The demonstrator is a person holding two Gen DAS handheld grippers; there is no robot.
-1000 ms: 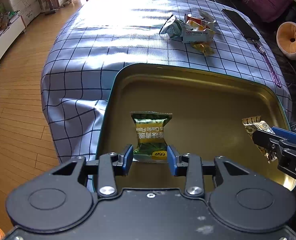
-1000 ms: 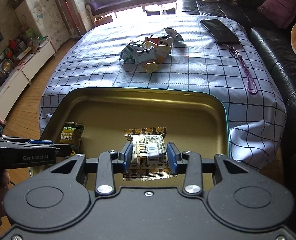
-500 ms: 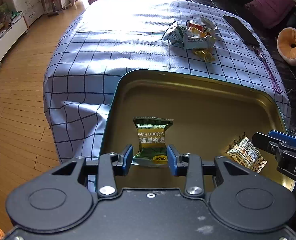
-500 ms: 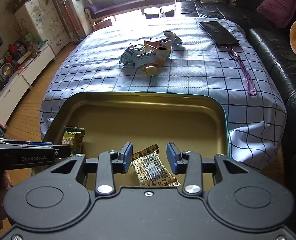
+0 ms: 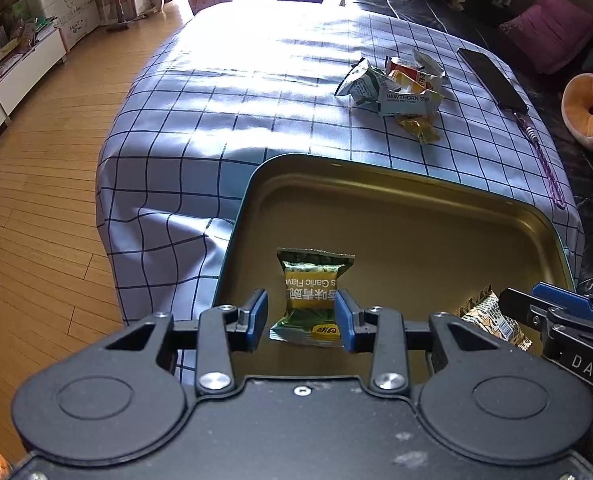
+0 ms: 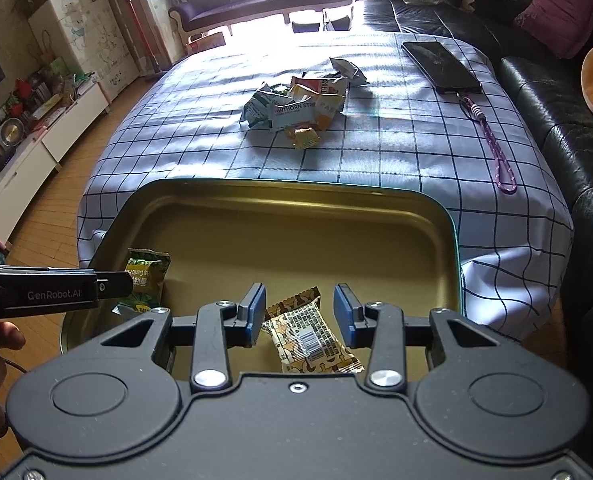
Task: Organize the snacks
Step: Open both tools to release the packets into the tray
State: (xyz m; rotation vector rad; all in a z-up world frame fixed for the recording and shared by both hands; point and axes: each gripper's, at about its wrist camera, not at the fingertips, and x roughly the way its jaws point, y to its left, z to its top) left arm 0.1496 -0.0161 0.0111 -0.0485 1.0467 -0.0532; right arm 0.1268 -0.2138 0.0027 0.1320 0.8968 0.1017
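Both grippers are pointing steeply downward over the near end of a gold metal tray (image 6: 308, 196), which is resting on a table covered by a blue checked cloth (image 5: 232, 120).

The left gripper (image 5: 301, 318) is hanging over the tray's left portion with its jaws apart. The green snack packet (image 5: 312, 294) is lying in the tray between the blue pads (image 5: 259, 316); a clear gap is showing on the left side, and whether the right pad is touching the wrapper cannot be told. The packet's long axis is running away from the camera, with its crimped ends near and far. Its print, reading upside down, is showing "Garlic Flav".

The right gripper (image 6: 299, 314) is hovering over the tray's right portion, jaws apart and clear of the beige snack packet (image 6: 312, 338) lying below them. That packet's long axis is slanting from far left to near right, barcode face up.

The left gripper's side is reading "GenRobot.AI"; the right gripper's body is showing "DAS".

Beyond the tray, a pile of snack packets (image 6: 296, 106) is lying on the cloth, one marked "HAWTHORN".
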